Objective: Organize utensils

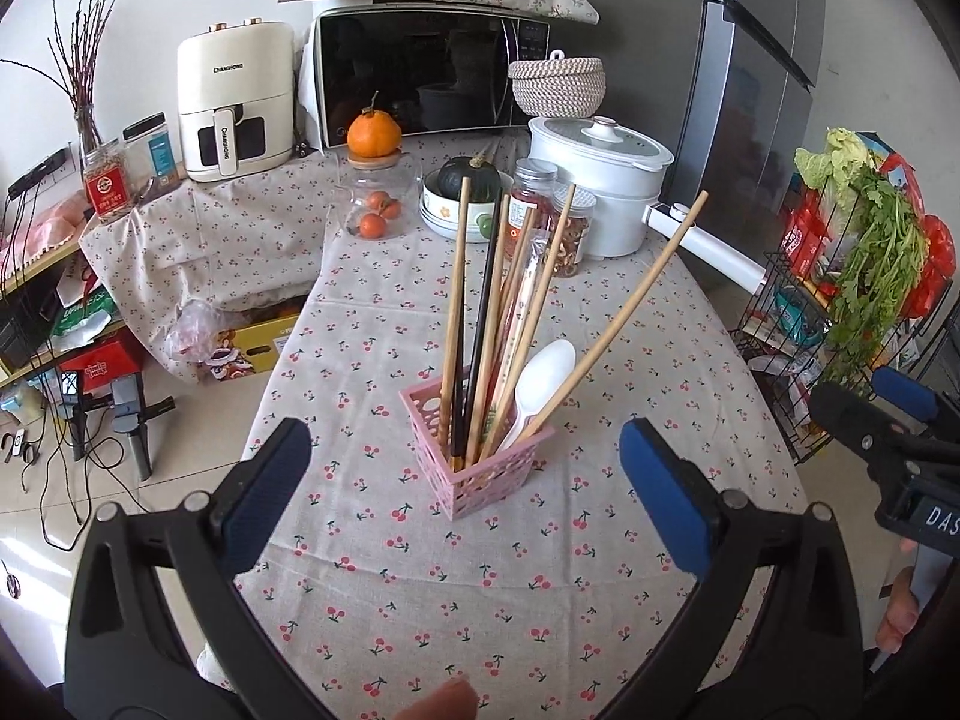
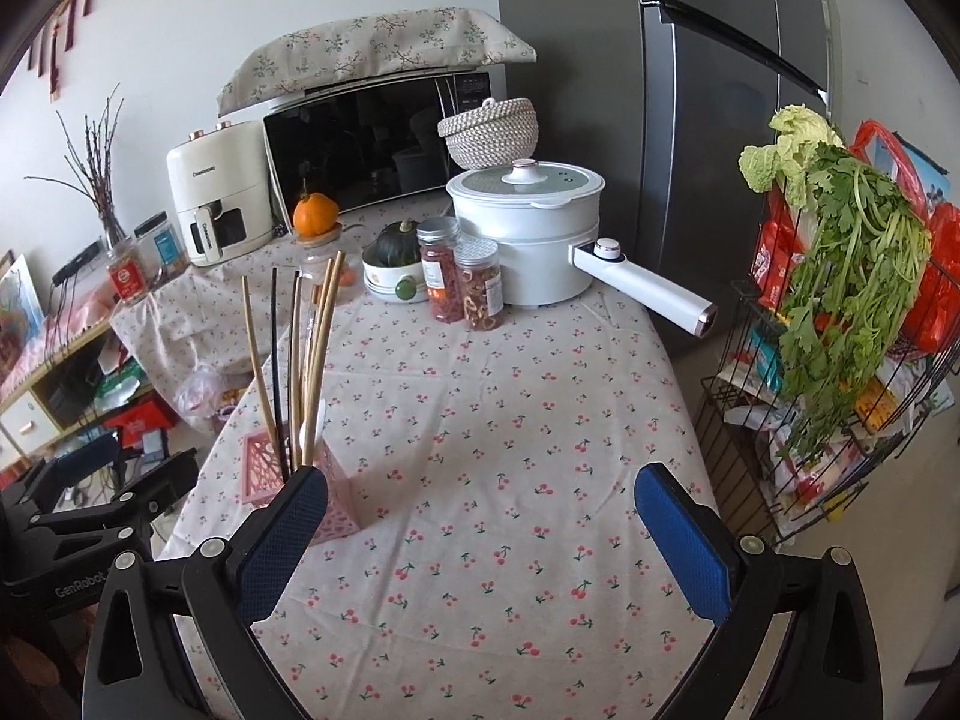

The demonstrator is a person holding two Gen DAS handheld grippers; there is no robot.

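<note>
Pink holder: one perforated pink basket, standing on the cherry-print tablecloth toward the near left part of the table; in the right wrist view it sits just behind that gripper's left finger.
Chopsticks: a bundle standing upright in the holder; about seven sticks can be counted, mostly pale wood, with one black; one pale stick leans far out to the right. Exact count uncertain where they overlap.
Spoon: one white plastic spoon, bowl upward, in the holder's right side.
Left gripper: both blue-padded fingers spread wide, holding nothing, one on each side of the holder and nearer the camera.
Right gripper: fingers wide apart, empty, over bare cloth to the right of the holder.
Jars: two clear lidded jars of dried food, side by side at the far end.
Bowl stack: holds one dark green squash.
White pot: one, lidded, its long handle pointing right.
Microwave: one, far back, cloth-covered.
Air fryer: one, far left.
Wire rack: right of the table, with leafy greens.
</note>
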